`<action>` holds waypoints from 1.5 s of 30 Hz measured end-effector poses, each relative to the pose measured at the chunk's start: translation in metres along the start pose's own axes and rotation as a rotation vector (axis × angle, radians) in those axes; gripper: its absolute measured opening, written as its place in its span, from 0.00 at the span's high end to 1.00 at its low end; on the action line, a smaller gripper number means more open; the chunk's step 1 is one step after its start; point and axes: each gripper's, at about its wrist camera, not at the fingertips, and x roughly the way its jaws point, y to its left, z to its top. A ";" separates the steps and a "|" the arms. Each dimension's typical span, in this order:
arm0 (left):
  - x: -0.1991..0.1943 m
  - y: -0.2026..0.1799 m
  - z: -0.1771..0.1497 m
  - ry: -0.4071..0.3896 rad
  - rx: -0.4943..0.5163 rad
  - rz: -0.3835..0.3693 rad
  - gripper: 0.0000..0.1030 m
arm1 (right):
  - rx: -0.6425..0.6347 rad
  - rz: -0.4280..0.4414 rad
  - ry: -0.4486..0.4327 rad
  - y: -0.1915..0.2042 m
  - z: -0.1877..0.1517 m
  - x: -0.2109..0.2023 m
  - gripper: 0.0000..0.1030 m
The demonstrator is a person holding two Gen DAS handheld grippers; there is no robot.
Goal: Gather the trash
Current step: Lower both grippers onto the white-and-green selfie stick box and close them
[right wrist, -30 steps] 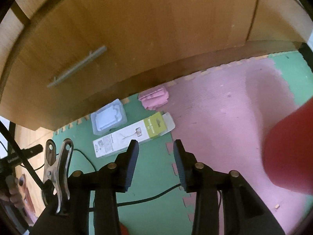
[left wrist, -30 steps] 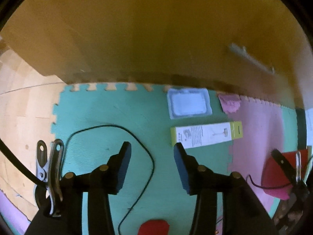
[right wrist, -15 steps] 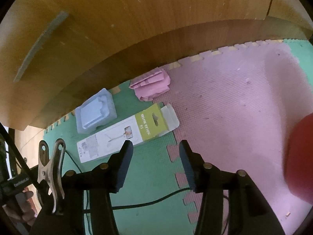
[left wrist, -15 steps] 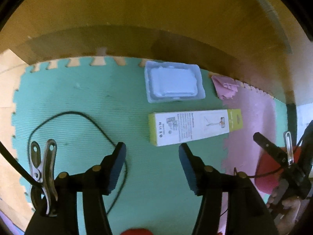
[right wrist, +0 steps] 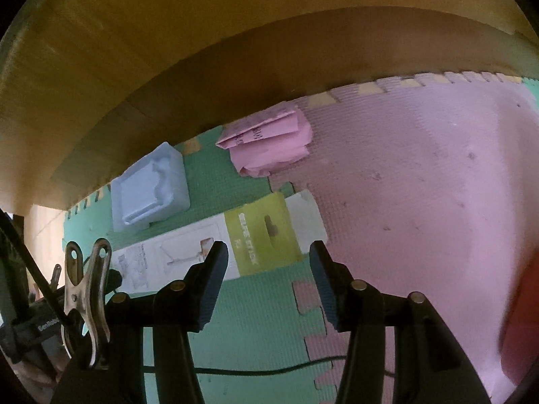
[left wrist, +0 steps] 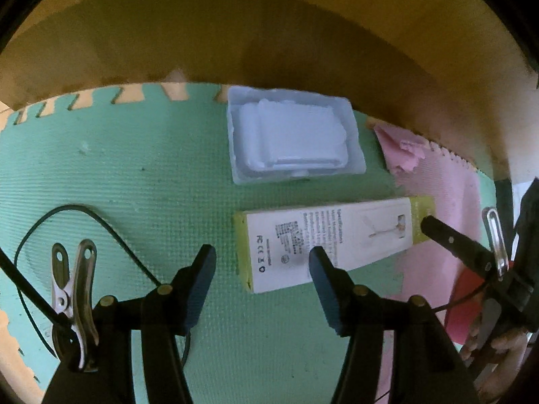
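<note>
Green and pink foam mats [left wrist: 134,168] look bigger now: both grippers have dropped closer to the long box [left wrist: 323,242]. Left gripper [left wrist: 261,262] and right gripper [right wrist: 266,259] hang spread and empty above it. Only the right view shows the pink paper's [right wrist: 269,144] folds clearly.

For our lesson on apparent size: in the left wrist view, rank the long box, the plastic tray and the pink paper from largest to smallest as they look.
1. Long box and plastic tray: too close to rank.
2. Pink paper, clearly smallest, though partly cut off by shadow.
</note>
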 end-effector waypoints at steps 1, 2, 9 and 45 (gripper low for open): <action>0.004 0.001 0.000 0.007 -0.004 -0.004 0.41 | -0.005 0.001 0.006 0.001 0.001 0.004 0.50; 0.005 0.003 -0.001 -0.001 -0.016 -0.022 0.39 | -0.008 0.002 0.014 0.001 0.002 0.008 0.50; 0.011 0.009 0.002 -0.018 -0.098 -0.073 0.36 | 0.034 0.065 0.020 -0.005 0.007 0.024 0.50; 0.003 0.006 -0.012 0.027 -0.098 -0.185 0.35 | -0.071 0.146 0.069 0.004 -0.005 0.017 0.55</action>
